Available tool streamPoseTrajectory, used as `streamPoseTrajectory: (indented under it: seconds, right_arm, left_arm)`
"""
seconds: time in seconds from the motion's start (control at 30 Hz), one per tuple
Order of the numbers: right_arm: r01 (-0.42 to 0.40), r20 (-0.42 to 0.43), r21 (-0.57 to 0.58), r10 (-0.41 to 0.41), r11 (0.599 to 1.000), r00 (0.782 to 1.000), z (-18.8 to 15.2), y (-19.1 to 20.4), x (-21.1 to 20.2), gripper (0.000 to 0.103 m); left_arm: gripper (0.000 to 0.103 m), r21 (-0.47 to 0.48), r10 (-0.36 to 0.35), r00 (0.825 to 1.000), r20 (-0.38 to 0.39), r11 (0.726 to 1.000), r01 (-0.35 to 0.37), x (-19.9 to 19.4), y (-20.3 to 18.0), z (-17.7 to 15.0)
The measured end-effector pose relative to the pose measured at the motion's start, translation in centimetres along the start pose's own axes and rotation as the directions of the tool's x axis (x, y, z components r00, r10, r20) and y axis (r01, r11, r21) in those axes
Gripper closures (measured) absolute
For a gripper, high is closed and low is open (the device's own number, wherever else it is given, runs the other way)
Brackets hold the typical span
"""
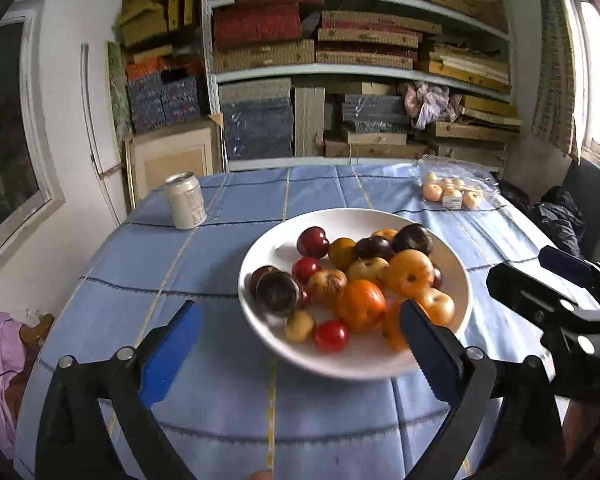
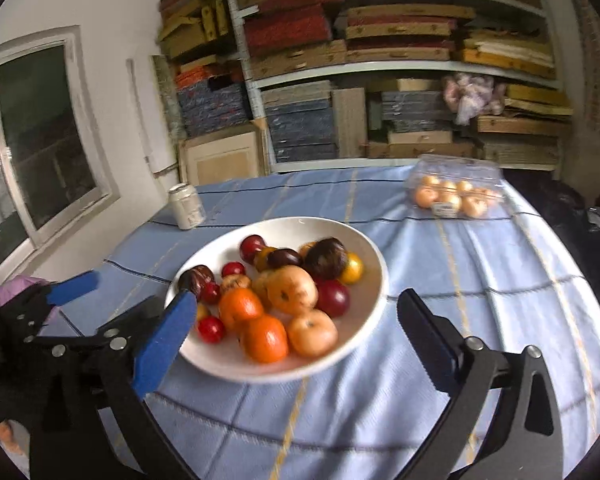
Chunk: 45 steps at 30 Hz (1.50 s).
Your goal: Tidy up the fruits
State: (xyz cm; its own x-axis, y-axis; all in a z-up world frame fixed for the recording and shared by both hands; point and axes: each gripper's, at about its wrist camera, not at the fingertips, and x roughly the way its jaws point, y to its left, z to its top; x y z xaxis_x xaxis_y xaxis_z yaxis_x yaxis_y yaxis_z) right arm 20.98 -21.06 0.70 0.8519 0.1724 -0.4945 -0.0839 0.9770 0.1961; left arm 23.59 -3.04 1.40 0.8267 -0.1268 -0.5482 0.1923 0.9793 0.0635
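A white bowl point(image 1: 456, 320) point(image 2: 374, 280) sits mid-table, piled with several fruits: oranges point(image 1: 359, 305) point(image 2: 266, 338), yellow apples point(image 1: 410, 272) point(image 2: 292, 289), dark plums point(image 1: 278, 293) point(image 2: 326, 258) and small red fruits point(image 1: 331, 335) point(image 2: 211, 329). My left gripper point(image 1: 300, 332) is open and empty, hovering over the bowl's near rim. My right gripper point(image 2: 294, 332) is open and empty, also above the bowl's near side. The right gripper shows at the right edge of the left wrist view point(image 1: 540, 280); the left gripper shows at the left of the right wrist view point(image 2: 74, 288).
A blue checked tablecloth point(image 1: 220, 264) point(image 2: 480, 264) covers the table. A white can point(image 1: 186, 200) point(image 2: 186, 206) stands at the far left. A clear plastic box of small yellow fruits point(image 1: 454, 190) point(image 2: 454, 196) lies at the far right. Shelves of boxes point(image 1: 340, 68) stand behind.
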Motion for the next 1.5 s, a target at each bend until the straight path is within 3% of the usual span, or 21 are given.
streamPoseTrajectory:
  seconds: [0.17,0.27,0.47,0.83,1.27,1.5]
  right_arm:
    - [0.015,-0.015,-0.012,-0.015,1.000,1.000,-1.7,-0.2,-2.3,0.005]
    - [-0.016,-0.042,0.006,0.016,1.000,0.999,-2.2,-0.7,-2.5,0.005]
    - [0.002,-0.040,0.001,-0.001,1.000,0.999,-2.4,-0.7,-2.7,0.005]
    - [-0.022,-0.044,-0.010,0.021,1.000,0.999,-2.4,-0.2,-2.5,0.004]
    - [-0.033,-0.046,-0.037,0.031,0.999,0.998,-2.4,0.6,-2.6,0.004]
    - [-0.038,-0.041,-0.028,0.037,0.999,0.998,-2.5,0.6,-2.7,0.004]
  left_arm:
    - [0.004,0.020,0.018,0.999,0.038,1.000,-0.019,-2.5,-1.0,-1.8]
    - [0.004,0.023,0.031,0.998,0.052,0.999,-0.032,-3.5,-1.3,-2.4]
    - [0.004,-0.048,0.092,0.995,0.038,0.995,-0.090,-3.6,-0.4,-2.9]
    - [0.004,-0.074,0.026,0.999,0.023,0.997,-0.025,-4.1,0.4,-3.1]
    - [0.004,0.008,0.031,0.999,0.035,0.999,-0.031,-4.2,-1.3,-3.6]
    - [0.004,-0.008,0.010,0.998,0.055,1.000,-0.010,-4.3,-1.1,-3.6]
